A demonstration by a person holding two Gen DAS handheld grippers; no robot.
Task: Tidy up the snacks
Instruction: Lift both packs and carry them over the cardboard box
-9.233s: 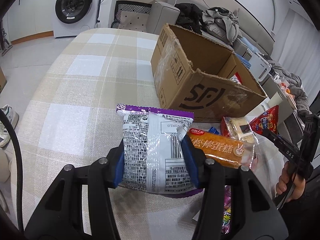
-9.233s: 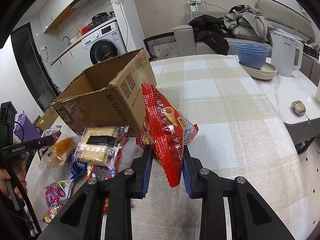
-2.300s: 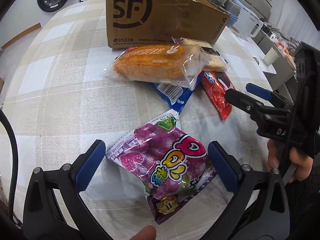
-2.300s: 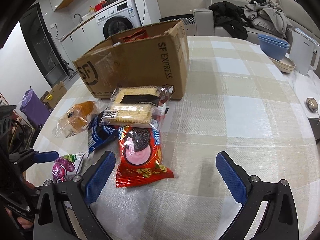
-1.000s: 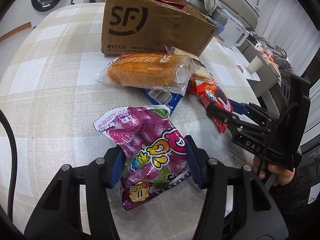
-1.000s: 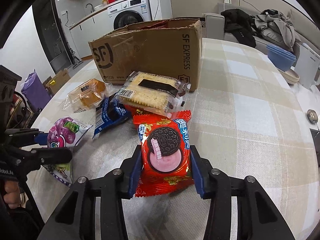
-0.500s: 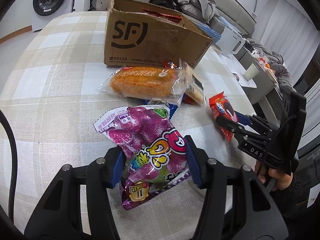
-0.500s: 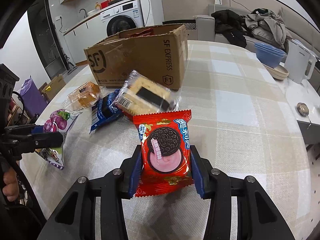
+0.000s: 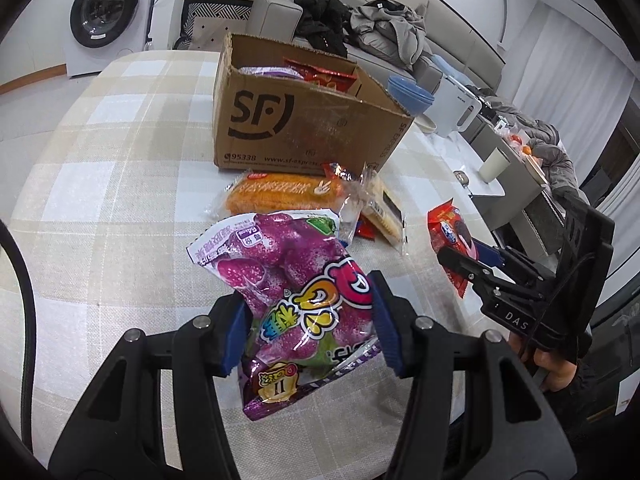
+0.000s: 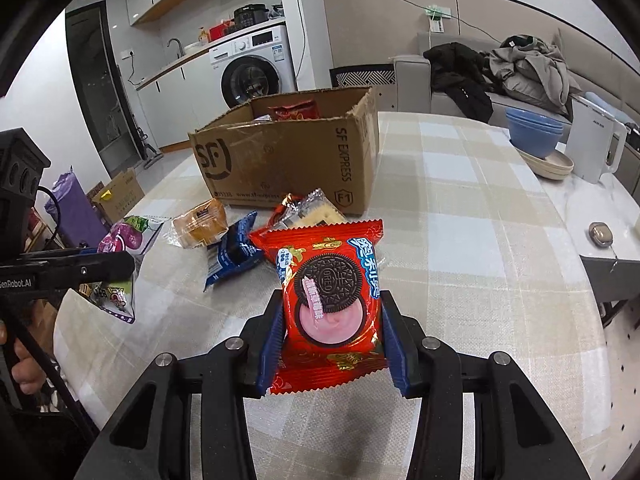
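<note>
My left gripper is shut on a purple candy bag and holds it above the checked tablecloth. My right gripper is shut on a red Oreo packet, also lifted off the table; it shows in the left wrist view too. The open SF cardboard box stands behind, with a purple bag and red packets inside. On the table in front of the box lie an orange cake pack, a cracker pack and a blue packet.
Blue bowls and a white kettle stand at the table's far right. A small round object lies near the right edge. A washing machine and a sofa with clothes are beyond the table.
Both grippers have risen with their packets, and the box's inside now shows. Earlier both jaws were open over these packets, then closed on them.
</note>
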